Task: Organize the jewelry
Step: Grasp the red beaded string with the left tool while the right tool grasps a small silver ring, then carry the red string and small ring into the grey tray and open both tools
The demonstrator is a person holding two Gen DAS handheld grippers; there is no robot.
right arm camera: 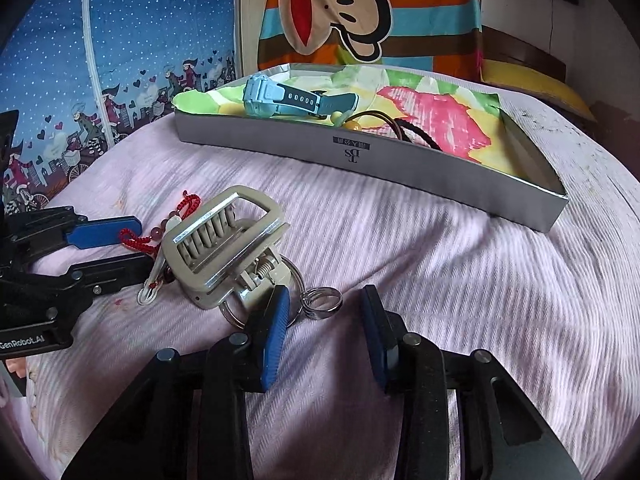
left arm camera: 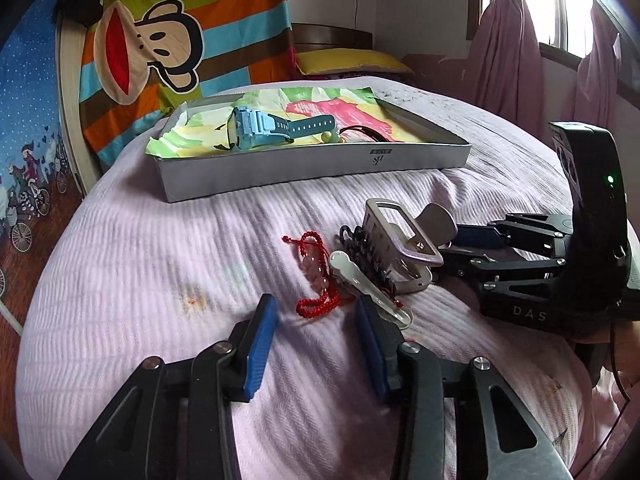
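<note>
On the pink bedspread, my left gripper (left arm camera: 316,304) stands open around the lower end of a red cord bracelet (left arm camera: 316,276) with pale beads. A white hair clip (left arm camera: 368,284) lies against its right finger. Beside them are a black comb clip (left arm camera: 364,252) and a beige claw clip (left arm camera: 404,248). My right gripper (right arm camera: 325,296) is open with a small silver ring (right arm camera: 322,304) between its fingertips. A larger key ring (right arm camera: 232,316) sits by its left finger, under the claw clip (right arm camera: 224,248). The grey box (right arm camera: 360,160) holds a blue watch (right arm camera: 280,98) and a black hair tie (right arm camera: 404,128).
The box (left arm camera: 320,168) is lined with bright floral paper and sits at the far side of the bed. A striped cartoon-monkey blanket (left arm camera: 160,40) hangs behind it. A yellow pillow (left arm camera: 352,60) and pink curtains (left arm camera: 508,40) are to the back right.
</note>
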